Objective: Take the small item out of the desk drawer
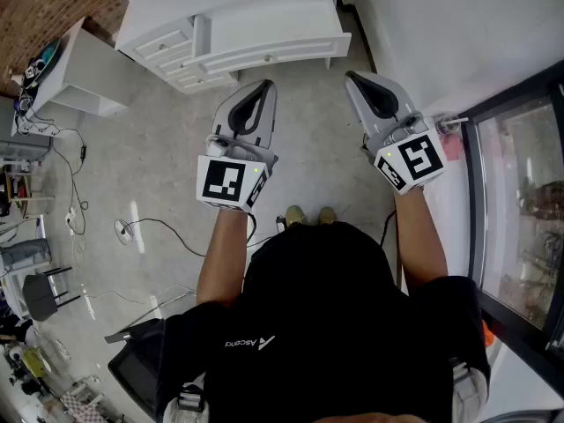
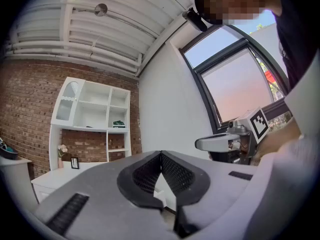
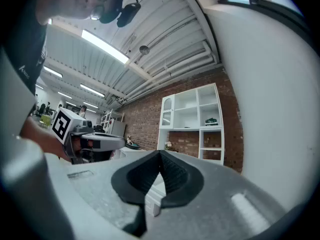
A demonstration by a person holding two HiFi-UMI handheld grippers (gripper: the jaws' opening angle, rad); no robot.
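Observation:
A white desk (image 1: pixel 264 20) with shut drawers (image 1: pixel 166 48) stands on the floor ahead of me at the top of the head view. No small item shows in any view. My left gripper (image 1: pixel 263 87) is held level in the air short of the desk, its jaws closed tip to tip with nothing between them (image 2: pixel 161 155). To its right my right gripper (image 1: pixel 353 78) is level at about the same height, and it is also shut and empty (image 3: pixel 160 154). Each gripper shows in the other's view, the right gripper (image 2: pixel 222 143) and the left gripper (image 3: pixel 97 141).
A white shelf unit (image 2: pixel 95 114) stands on the desk against a brick wall. A white wall and a dark-framed window (image 1: pixel 520 201) run along the right. Cables (image 1: pixel 132 229) lie on the grey floor at left, with a white side table (image 1: pixel 88 77) and a chair (image 1: pixel 42 293).

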